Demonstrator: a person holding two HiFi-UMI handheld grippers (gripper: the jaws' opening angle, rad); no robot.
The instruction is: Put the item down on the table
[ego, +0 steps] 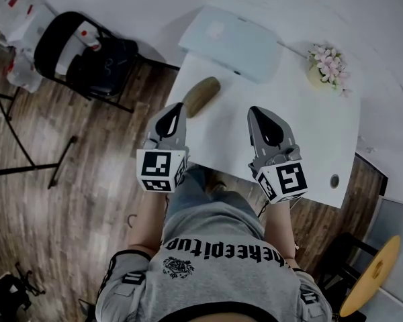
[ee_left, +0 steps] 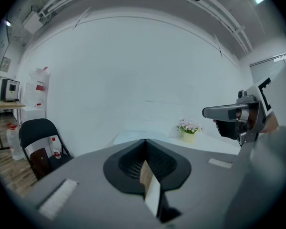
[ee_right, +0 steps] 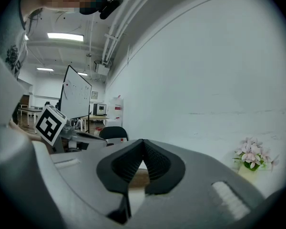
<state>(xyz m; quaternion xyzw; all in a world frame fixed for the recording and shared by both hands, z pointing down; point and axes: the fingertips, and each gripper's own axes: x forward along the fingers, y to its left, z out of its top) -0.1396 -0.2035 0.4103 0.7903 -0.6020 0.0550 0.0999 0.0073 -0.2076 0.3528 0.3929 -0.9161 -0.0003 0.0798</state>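
Item (ego: 201,96), an olive-brown oblong, lies flat on the white counter (ego: 322,146), close to its edge at 9 o'clock in the head view. Nothing touches it. By how it lies, the task looks done: it rests on its long side, so it should not roll or tip.

The left tool (ego: 174,118) sits just short of the item, which is at about 1 o'clock from its tip, with a bare strip of counter between them. Its own view shows the 2 dark pads pressed together with nothing between them. A tool closed and empty beside the item reads as one that has no further hold to make there.

The right tool (ego: 263,123) hangs level with the left one, well apart from the item, over the counter's middle. Its pads also meet at the tip and grip nothing. It seems parked only to stay clear.

What is likely a pale blue laptop (ego: 232,42) lies at 12 o'clock, partly over the far edge, and a small pot of flowers (ego: 328,66) stands at 2 o'clock. Both are well away from the item, so the spot chosen for it is open counter. A black chair (ego: 87,52) stands on the wood floor at 10 o'clock.

My reading is that only drawing both tools back toward the person remains, if anything.
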